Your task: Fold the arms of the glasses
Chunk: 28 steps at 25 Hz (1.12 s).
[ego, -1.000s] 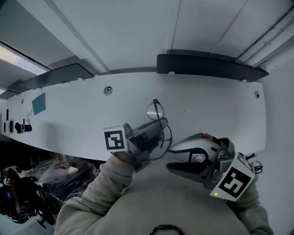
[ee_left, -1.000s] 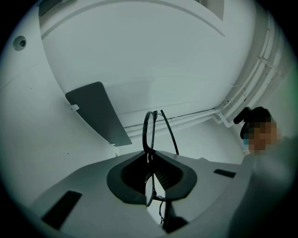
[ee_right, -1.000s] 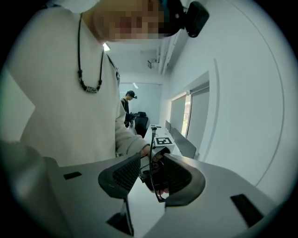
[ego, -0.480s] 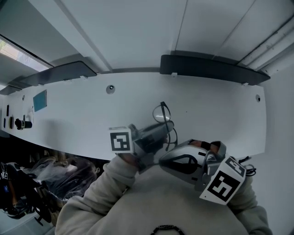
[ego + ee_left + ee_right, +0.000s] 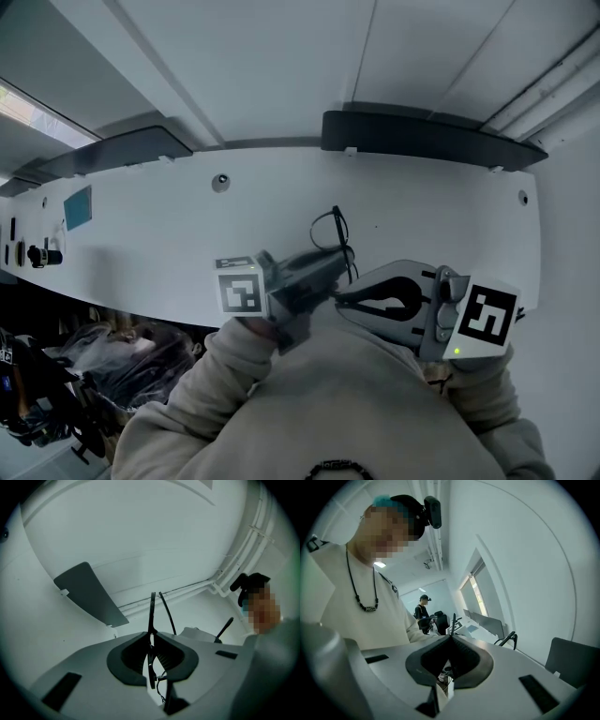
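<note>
I hold the glasses [image 5: 330, 232] just above the desk [image 5: 141, 225]. My left tongs [image 5: 151, 638] pinch the frame edge-on, and my right tongs [image 5: 451, 638] are pressed together on one temple arm [image 5: 453, 619]. I judge that the folding is begun, not finished.

Glasses [image 5: 330, 230] up over the bench [image 5: 150, 234], near its front edge. Left claw [image 5: 339, 257] on their left, clamped on the frame. Right claw [image 5: 340, 298] to the right and nearer, pinching one arm. Panels [image 5: 422, 136] behind the bench's far edge.
</note>
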Each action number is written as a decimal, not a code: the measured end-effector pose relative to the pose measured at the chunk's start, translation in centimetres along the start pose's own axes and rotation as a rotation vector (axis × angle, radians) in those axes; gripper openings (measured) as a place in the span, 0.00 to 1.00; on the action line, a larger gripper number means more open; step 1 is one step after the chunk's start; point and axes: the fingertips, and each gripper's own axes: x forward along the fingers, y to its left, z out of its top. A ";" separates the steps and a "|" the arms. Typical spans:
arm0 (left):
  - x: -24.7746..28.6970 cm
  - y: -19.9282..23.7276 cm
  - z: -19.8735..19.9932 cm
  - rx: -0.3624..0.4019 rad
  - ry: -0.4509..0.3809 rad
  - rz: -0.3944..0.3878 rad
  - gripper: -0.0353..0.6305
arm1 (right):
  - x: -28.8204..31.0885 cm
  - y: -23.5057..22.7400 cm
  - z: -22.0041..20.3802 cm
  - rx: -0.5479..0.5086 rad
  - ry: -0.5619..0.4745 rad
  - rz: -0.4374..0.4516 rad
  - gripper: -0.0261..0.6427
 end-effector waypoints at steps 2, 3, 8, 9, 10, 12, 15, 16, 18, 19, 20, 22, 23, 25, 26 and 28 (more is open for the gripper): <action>0.3 -0.7 0.2 -0.019 0.001 0.010 0.11 | 0.1 -0.6 -0.2 0.046 -0.002 -0.005 0.08; 0.4 -0.9 0.2 -0.022 0.003 0.013 0.11 | 0.1 -0.9 -0.2 0.075 -0.006 -0.007 0.08; 0.5 -1.1 0.2 -0.031 -0.001 0.000 0.11 | 0.3 -1.6 0.0 0.156 -0.024 -0.002 0.08; 0.4 -1.1 0.2 -0.031 -0.003 0.000 0.11 | 0.3 -1.6 0.0 0.161 -0.025 -0.001 0.08; 0.5 -1.1 0.2 -0.030 -0.003 0.000 0.11 | 0.3 -1.8 0.0 0.167 -0.028 -0.005 0.08; 0.5 -1.2 0.3 -0.023 0.002 -0.003 0.11 | 0.2 -2.5 0.1 0.187 -0.038 -0.028 0.08; 0.6 -1.2 0.2 -0.006 0.020 -0.001 0.11 | 0.3 -3.4 -0.1 0.221 -0.049 -0.051 0.08; 0.6 -1.3 0.1 -0.004 0.024 -0.001 0.11 | 0.3 -3.5 -0.1 0.232 -0.055 -0.051 0.08; 0.6 -1.4 0.1 0.001 0.031 -0.001 0.11 | 0.2 -3.9 -0.2 0.257 -0.064 -0.054 0.08; 0.6 -1.4 0.0 0.004 0.035 0.000 0.11 | 0.2 -4.2 -0.4 0.272 -0.069 -0.057 0.08; 0.6 -1.4 0.0 0.007 0.039 0.001 0.11 | 0.2 -4.5 -0.4 0.285 -0.073 -0.060 0.09; 0.6 -1.4 -0.1 0.008 0.042 0.000 0.11 | 0.2 -4.9 -0.6 0.304 -0.080 -0.065 0.09; 0.6 -1.4 -0.1 0.007 0.042 -0.001 0.11 | 0.2 -5.0 -0.6 0.313 -0.083 -0.068 0.09; 0.6 -1.3 -0.2 0.001 0.042 -0.006 0.11 | 0.1 -5.2 -0.7 0.347 -0.093 -0.072 0.09; 0.6 -1.3 -0.2 0.000 0.043 -0.008 0.11 | 0.1 -5.4 -0.8 0.378 -0.104 -0.070 0.09; 0.6 -1.2 -0.2 0.007 0.048 -0.010 0.11 | 0.0 -5.7 -0.9 0.457 -0.130 -0.055 0.08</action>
